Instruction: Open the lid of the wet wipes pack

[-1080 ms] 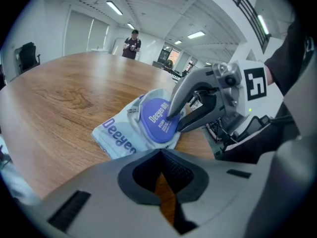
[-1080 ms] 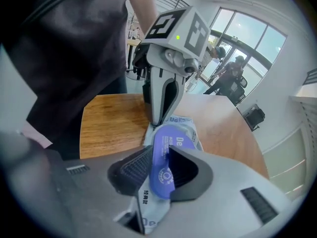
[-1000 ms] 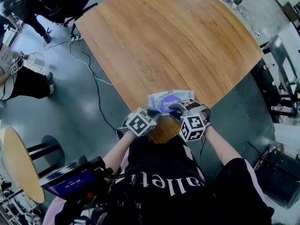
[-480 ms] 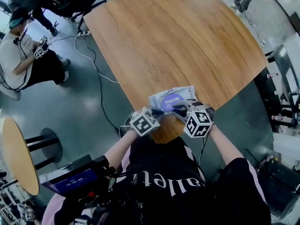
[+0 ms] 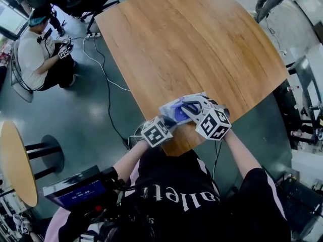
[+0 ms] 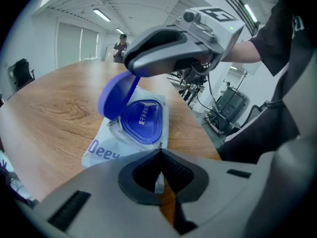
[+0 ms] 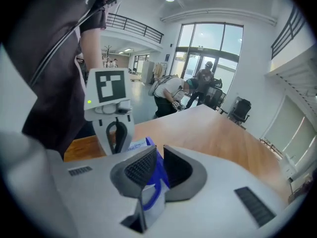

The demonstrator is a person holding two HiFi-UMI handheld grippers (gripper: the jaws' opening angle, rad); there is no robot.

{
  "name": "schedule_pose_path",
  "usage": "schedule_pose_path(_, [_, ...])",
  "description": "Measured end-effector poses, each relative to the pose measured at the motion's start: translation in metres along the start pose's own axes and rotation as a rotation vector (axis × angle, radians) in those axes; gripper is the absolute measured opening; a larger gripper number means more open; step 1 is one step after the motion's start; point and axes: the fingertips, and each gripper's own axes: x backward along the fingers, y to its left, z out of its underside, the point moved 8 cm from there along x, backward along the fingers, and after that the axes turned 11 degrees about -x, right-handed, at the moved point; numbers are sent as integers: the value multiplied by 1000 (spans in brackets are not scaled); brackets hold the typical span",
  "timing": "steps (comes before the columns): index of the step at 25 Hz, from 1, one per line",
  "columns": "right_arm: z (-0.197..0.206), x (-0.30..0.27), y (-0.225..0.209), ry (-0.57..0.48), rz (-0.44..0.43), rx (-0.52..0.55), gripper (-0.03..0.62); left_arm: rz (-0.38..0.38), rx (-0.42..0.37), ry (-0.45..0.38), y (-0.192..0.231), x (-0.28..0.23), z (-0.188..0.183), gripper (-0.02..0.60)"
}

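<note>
— Blue lid, tipped up off its oval base. Where does the wet wipes pack lie?

— Flat on the wooden table, close to the edge nearest the person. Its long axis runs roughly along that edge, from the left gripper at one end toward the right gripper, with the right end angled slightly further into the table.

— And the lid faces which way?

— It stands raised and tilted. Its attached side looks to be the one toward the middle of the table (going by the left gripper view).

— Who has hold of what?

— The right gripper's jaws are clamped on the lid; blue plastic sits pinched between its ridged pads in the right gripper view. The left gripper's jaws are pressed together on a thin bit of the pack's pale film at the near end.

— What can't you see?

— From the head view, both grippers cover much of the pack, and only a strip of blue and white shows. In the left gripper view that gripper's own body cuts off the near end, so the print stops partway through a word. I can't tell whether a wipe shows in the opening.
</note>
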Motion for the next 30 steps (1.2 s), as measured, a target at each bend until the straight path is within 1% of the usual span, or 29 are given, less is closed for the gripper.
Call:
schedule_pose_path(3, [-11, -10, -20, 1, 24, -10, 52, -2, 2, -1, 1, -2, -2, 0])
schedule_pose_path(6, [-15, -26, -40, 15, 51, -47, 52, -10, 4, -8, 2, -3, -3, 0])
schedule_pose_path(10, [-10, -52, -60, 74, 78, -109, 52, -9, 12, -9, 1, -7, -5, 0])
schedule_pose_path(13, [-5, -68, -61, 143, 83, -144, 48, -9, 16, -7, -2, -2, -4, 0])
schedule_pose_path(16, [-15, -82, -55, 178, 99, -175, 48, -9, 15, -13, 1, 16, 3, 0])
schedule_pose_path(18, [-23, -83, -54, 165, 118, -209, 48, -8, 24, -16, 4, 23, 7, 0])
schedule_pose_path(20, [-23, -72, -55, 130, 140, -258, 49, -7, 36, -13, 2, 19, 5, 0])
schedule_pose_path(24, [-20, -41, -50, 32, 190, -399, 49, -7, 41, -11, -5, 11, 1, 0])
schedule_pose_path(27, [-22, -22, -38, -19, 259, -500, 49, -15, 12, -17, -4, 18, 4, 0])
schedule_pose_path(30, [-16, -5, -15, -87, 322, -616, 49, -20, -28, -28, -4, 22, 6, 0])
